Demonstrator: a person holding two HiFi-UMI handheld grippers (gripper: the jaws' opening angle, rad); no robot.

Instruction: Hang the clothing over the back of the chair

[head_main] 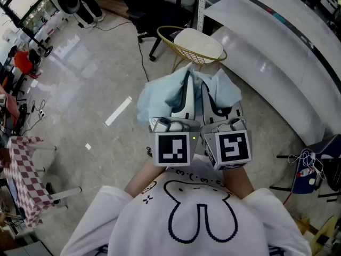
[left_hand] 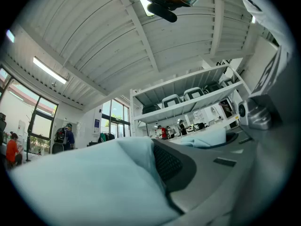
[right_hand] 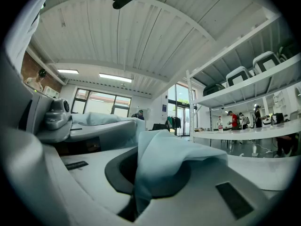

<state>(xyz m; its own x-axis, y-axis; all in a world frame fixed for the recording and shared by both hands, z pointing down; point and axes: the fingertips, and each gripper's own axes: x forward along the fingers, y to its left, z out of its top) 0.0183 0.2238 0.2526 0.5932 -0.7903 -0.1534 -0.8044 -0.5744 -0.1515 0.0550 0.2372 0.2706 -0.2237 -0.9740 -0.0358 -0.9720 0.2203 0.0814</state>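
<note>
The left gripper [head_main: 186, 89] and right gripper [head_main: 209, 97] sit side by side, nearly touching, both pointing toward the chair [head_main: 198, 46]; each has its jaws pressed together on a fold of the pale blue clothing [head_main: 160, 97]. The clothing is bunched round both sets of jaw tips and held in the air above the floor [head_main: 96, 89]; more of it spills out to the left of the left gripper than to the right of the right one. In the left gripper view it covers the lower left and comes out from against the dark pad [left_hand: 171, 166]; in the right gripper view a fold rises from the pinch and flops rightward. In the head view its far edge overlaps the chair's near wire rim; whether they touch I cannot tell.
</note>
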